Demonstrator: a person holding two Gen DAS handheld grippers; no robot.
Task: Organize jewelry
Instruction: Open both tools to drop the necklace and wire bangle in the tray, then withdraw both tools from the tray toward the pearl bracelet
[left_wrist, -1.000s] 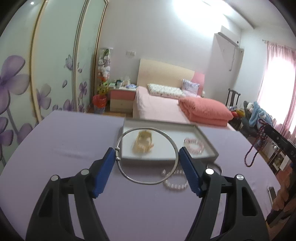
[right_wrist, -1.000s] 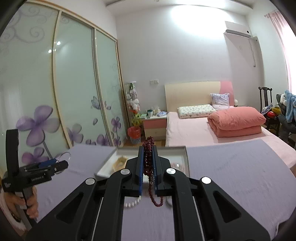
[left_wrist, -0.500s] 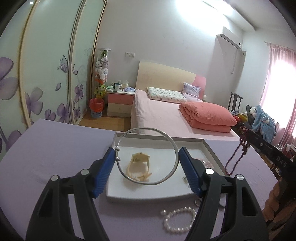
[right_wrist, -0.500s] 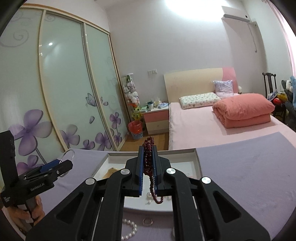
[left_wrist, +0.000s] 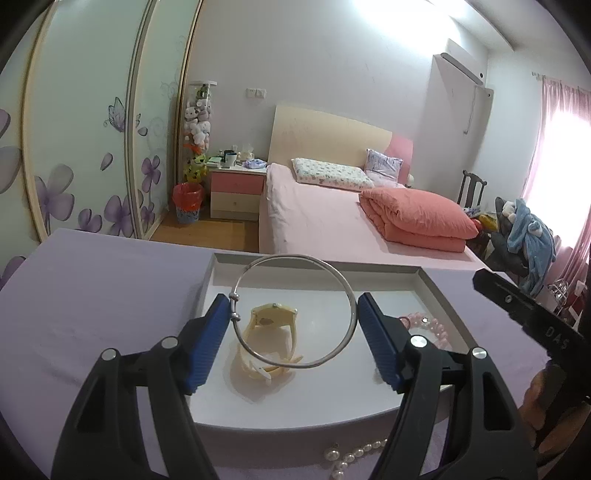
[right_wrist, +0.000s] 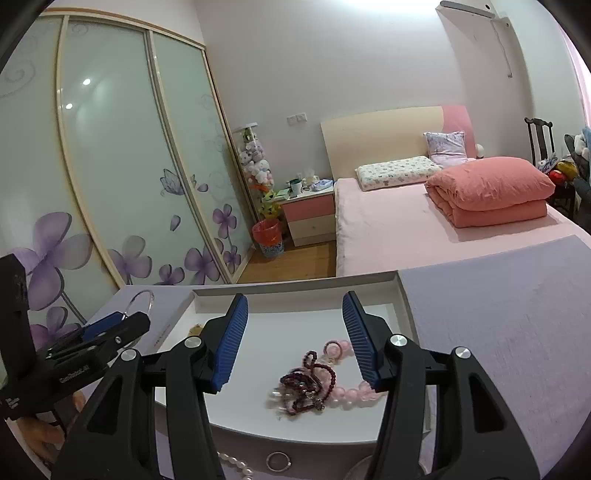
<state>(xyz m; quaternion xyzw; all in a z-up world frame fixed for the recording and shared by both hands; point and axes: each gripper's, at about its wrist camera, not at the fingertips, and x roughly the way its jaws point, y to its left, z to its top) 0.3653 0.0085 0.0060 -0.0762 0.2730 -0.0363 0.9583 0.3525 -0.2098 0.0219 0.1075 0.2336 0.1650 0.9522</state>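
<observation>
My left gripper (left_wrist: 293, 306) is shut on a silver bangle (left_wrist: 288, 257), held upright between its blue pads above the white tray (left_wrist: 369, 280). Seen through the bangle, a cream watch (left_wrist: 273, 317) lies in the tray. My right gripper (right_wrist: 293, 306) hangs over the tray's right half (right_wrist: 295, 291) with its jaws opening and nothing between them. Below it a dark red bead necklace (right_wrist: 306, 387) lies heaped in the tray, partly on a pink bead bracelet (right_wrist: 351, 393). The left gripper (right_wrist: 110, 325) with the bangle (right_wrist: 142, 299) shows at the left of the right wrist view.
The tray sits on a table under a purple cloth (right_wrist: 498, 332). In front of the tray lie a pearl string (left_wrist: 351, 458) and a small silver ring (right_wrist: 279, 461). Beyond the table's far edge stands a pink bed.
Both grippers moved forward and down over the tray. The right jaws came apart and the dark red necklace dropped from them into the tray. The left gripper kept the bangle.
</observation>
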